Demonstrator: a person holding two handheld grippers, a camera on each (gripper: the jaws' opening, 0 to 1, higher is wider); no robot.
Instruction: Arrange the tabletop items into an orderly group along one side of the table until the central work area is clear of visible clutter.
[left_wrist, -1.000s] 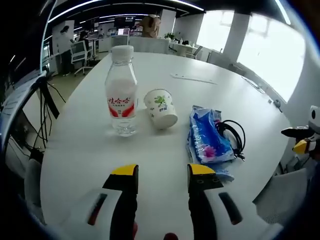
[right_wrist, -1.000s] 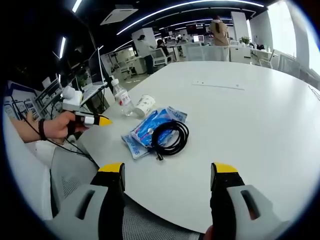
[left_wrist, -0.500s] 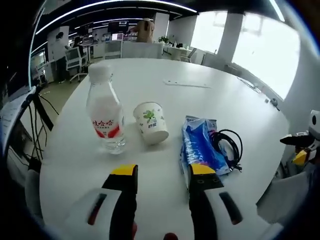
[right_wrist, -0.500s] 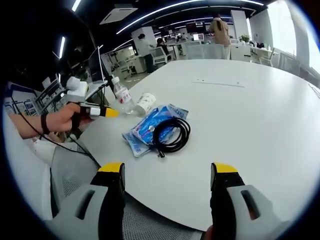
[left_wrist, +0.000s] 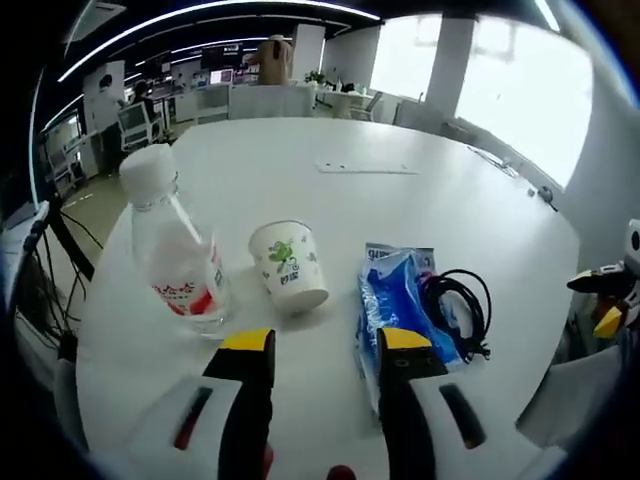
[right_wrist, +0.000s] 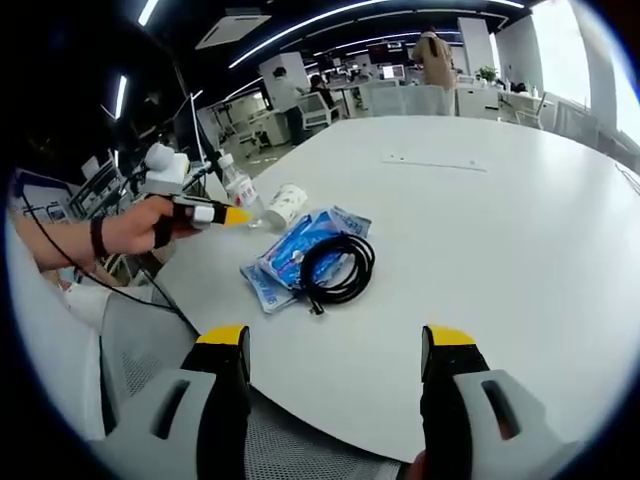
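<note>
The paper cup (left_wrist: 288, 265) is seen tipped, mouth toward 11 o'clock, beside the upright bottle (left_wrist: 172, 250), while both grippers (left_wrist: 325, 350) (right_wrist: 335, 345) are held open and empty.

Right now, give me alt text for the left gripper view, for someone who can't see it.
The open left gripper hovers over a white table just short of a paper cup. A water bottle stands left of it; a blue packet and coiled black cable lie right.
</note>
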